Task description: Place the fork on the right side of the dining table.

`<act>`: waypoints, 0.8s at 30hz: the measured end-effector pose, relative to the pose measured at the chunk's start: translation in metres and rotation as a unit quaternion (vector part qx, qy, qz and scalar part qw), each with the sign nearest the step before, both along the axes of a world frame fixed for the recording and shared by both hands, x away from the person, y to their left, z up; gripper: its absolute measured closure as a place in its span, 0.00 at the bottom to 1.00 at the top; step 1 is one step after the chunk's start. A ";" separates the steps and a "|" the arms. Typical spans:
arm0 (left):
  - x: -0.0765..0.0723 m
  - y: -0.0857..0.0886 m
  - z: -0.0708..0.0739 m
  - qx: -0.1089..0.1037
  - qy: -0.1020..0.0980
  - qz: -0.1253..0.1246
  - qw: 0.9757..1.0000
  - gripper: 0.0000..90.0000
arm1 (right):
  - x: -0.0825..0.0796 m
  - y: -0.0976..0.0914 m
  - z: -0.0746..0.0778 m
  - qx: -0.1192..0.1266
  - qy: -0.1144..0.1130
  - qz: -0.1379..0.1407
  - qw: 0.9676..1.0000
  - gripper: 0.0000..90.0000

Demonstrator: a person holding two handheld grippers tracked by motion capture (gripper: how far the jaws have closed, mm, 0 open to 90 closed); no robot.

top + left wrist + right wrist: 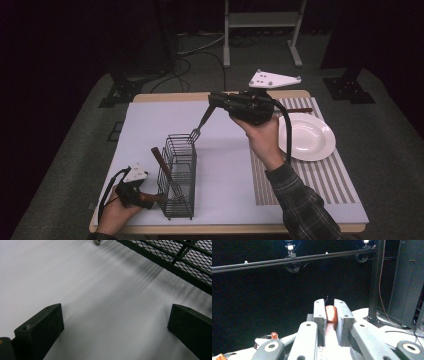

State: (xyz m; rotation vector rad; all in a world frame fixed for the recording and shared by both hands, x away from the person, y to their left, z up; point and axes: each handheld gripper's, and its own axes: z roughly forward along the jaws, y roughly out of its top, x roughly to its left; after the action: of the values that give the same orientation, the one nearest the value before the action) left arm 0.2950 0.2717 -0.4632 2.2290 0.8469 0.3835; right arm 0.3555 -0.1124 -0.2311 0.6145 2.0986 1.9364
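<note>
My right gripper (216, 100) hangs above the middle of the table, shut on the brown handle (331, 313) of a fork (200, 125). The fork slants down to the left, its tines just above the far rim of a black wire basket (179, 200). In the right gripper view the right gripper (331, 306) has its jaws tight on the handle. A brown-handled utensil (161, 161) leans inside the basket. My left gripper (145, 197) rests low at the basket's near left end. In its own view the left gripper (115, 312) is open over the white mat, with the basket's mesh (175, 255) just beyond.
A white plate (307, 136) sits on a striped placemat (320, 175) at the right, with another brown-handled utensil (300, 110) behind it. A white mat (150, 125) covers the tabletop. A white frame (260, 30) stands on the floor beyond the table.
</note>
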 end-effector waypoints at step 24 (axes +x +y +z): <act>0.000 0.000 0.000 0.000 0.000 0.000 1.000 0.00 | -0.009 -0.058 -0.032 -0.001 0.015 -0.056 0.998 0.89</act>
State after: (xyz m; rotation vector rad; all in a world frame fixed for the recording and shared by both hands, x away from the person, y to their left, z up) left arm 0.2950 0.2718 -0.4632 2.2295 0.8459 0.3831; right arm 0.3469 -0.1707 -0.2634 0.7481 2.0370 1.8761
